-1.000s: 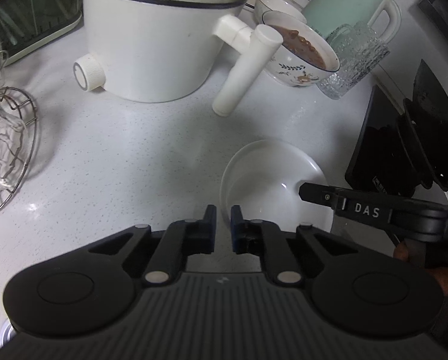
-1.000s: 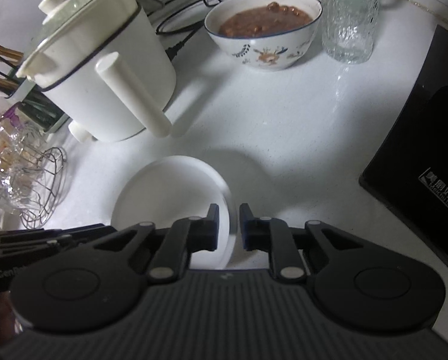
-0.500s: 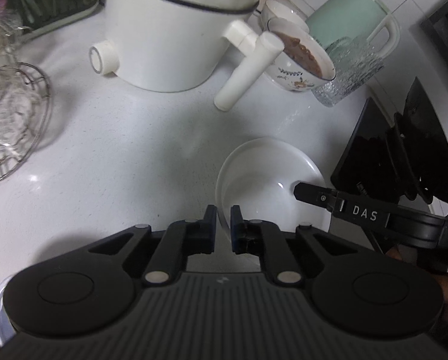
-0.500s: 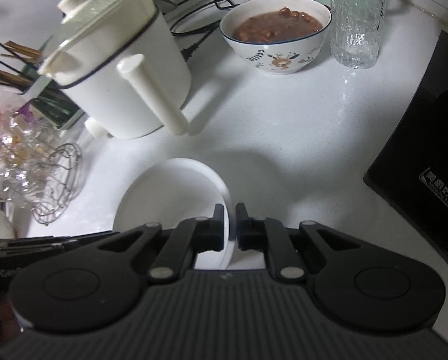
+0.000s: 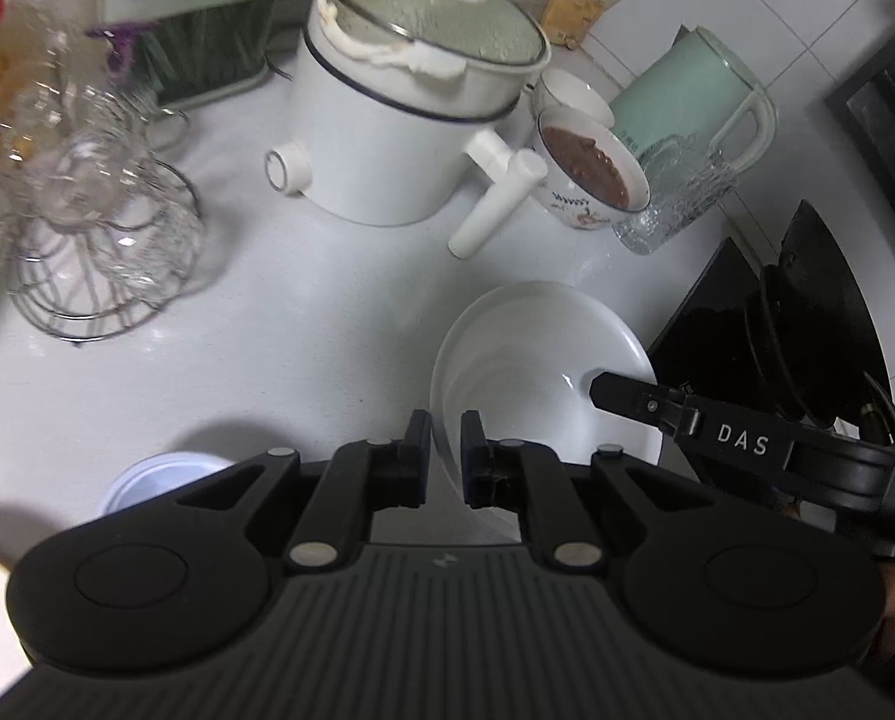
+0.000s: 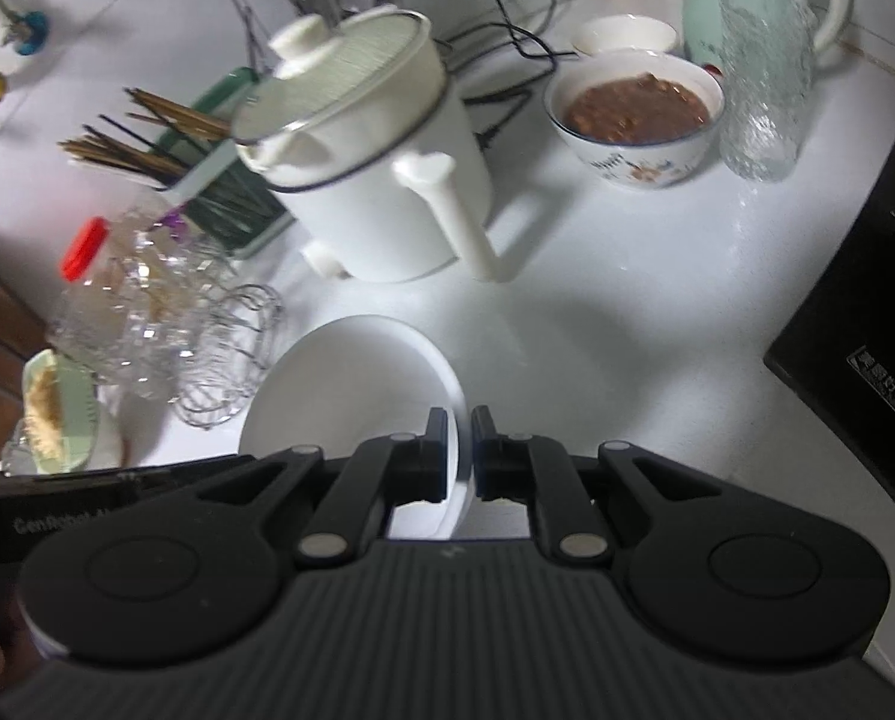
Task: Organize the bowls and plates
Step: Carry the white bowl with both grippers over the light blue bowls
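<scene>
- Two claws clamped on one white bowl (image 5: 525, 354), lifted above the white table (image 5: 303, 324).
- Left claw (image 5: 446, 441) pinching its near-left rim.
- Right claw (image 6: 459, 438) pinching the opposite rim.

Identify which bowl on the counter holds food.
The flower-patterned bowl beside the ribbed glass: it is full of brown food. The small bowl behind it and the gripped white bowl look empty.

White speckled counter (image 5: 339, 312), lidded white electric pot (image 5: 405, 138) at the back, patterned bowl of brown food (image 5: 591, 177) beside it, textured glass (image 5: 675, 198), mint kettle (image 5: 687, 102), wire rack (image 5: 105, 264), chopstick holder (image 5: 201, 42), black stove (image 6: 861, 324).
</scene>
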A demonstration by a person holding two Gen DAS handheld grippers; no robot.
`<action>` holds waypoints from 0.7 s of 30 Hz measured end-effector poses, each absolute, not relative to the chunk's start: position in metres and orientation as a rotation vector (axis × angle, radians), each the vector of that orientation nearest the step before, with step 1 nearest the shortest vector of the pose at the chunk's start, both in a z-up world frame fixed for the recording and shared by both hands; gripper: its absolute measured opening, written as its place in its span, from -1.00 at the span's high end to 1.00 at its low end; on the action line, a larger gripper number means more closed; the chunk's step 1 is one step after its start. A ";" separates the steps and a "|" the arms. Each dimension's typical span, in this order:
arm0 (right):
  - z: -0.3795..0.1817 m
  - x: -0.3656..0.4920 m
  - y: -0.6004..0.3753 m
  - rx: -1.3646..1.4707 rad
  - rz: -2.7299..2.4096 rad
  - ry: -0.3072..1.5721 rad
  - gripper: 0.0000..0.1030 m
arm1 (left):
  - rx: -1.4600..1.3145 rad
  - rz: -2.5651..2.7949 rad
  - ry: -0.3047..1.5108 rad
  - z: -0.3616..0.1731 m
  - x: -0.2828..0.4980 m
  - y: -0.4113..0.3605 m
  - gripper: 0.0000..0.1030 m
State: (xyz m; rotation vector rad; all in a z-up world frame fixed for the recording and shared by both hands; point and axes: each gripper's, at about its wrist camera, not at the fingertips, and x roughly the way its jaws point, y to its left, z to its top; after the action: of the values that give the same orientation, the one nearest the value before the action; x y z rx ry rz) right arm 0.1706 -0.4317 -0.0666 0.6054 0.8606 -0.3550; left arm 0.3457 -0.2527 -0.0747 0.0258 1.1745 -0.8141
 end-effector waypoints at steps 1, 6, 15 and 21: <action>-0.063 0.171 -0.429 0.606 -0.347 0.857 0.80 | 0.023 -0.809 1.169 -0.069 0.345 -0.248 0.78; -0.047 0.176 -0.422 0.654 -0.277 0.849 0.80 | -0.020 -0.753 1.162 -0.047 0.350 -0.226 0.78; -0.023 0.204 -0.400 0.589 -0.132 0.834 0.79 | -0.121 -0.637 1.084 -0.013 0.346 -0.182 0.78; -0.030 0.231 -0.377 0.541 -0.011 0.885 0.79 | -0.212 -0.515 1.087 -0.022 0.344 -0.147 0.78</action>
State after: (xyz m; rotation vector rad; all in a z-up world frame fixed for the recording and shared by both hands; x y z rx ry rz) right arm 0.2314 -0.3772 -0.0301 0.5405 0.8847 -0.0115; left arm 0.3444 -0.1472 -0.0220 -0.2124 1.0870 -0.5147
